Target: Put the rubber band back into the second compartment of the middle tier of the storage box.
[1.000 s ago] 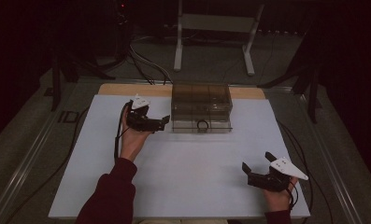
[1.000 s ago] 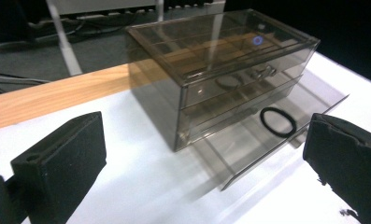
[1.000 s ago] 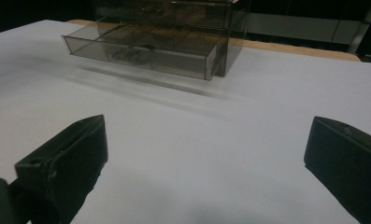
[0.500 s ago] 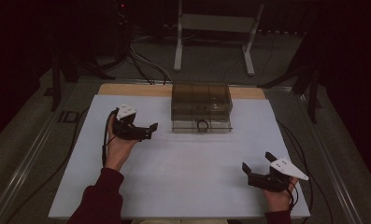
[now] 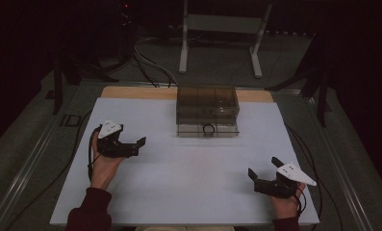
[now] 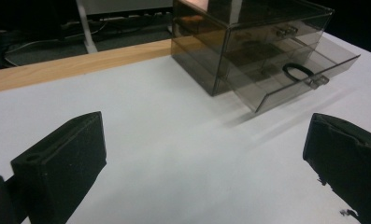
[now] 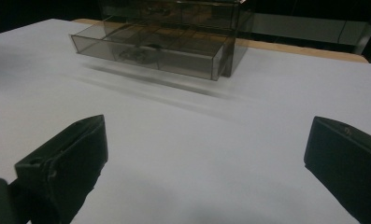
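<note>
A smoky see-through drawer box point(image 5: 207, 103) stands at the back centre of the white table point(image 5: 188, 183). Its bottom drawer point(image 5: 207, 130) is pulled out, and a black ring point(image 5: 208, 128) lies inside it. My left gripper point(image 5: 136, 146) hovers at the table's left, open and holding nothing, well left of the box. In the left gripper view the box point(image 6: 248, 28), the drawer point(image 6: 309, 86) and the ring point(image 6: 297, 71) lie ahead at the upper right. My right gripper point(image 5: 263, 168) sits open and holding nothing near the front right corner. Its view shows the drawer point(image 7: 150, 51) far ahead.
A wooden strip point(image 5: 131, 92) runs along the table's back edge. Behind it on the floor stand a white metal frame point(image 5: 217, 29) and several cables point(image 5: 150, 62). A cable point(image 5: 88, 154) trails from the left gripper.
My left gripper has drawn back from beside the box, going left and toward the person. The right gripper has stayed put.
</note>
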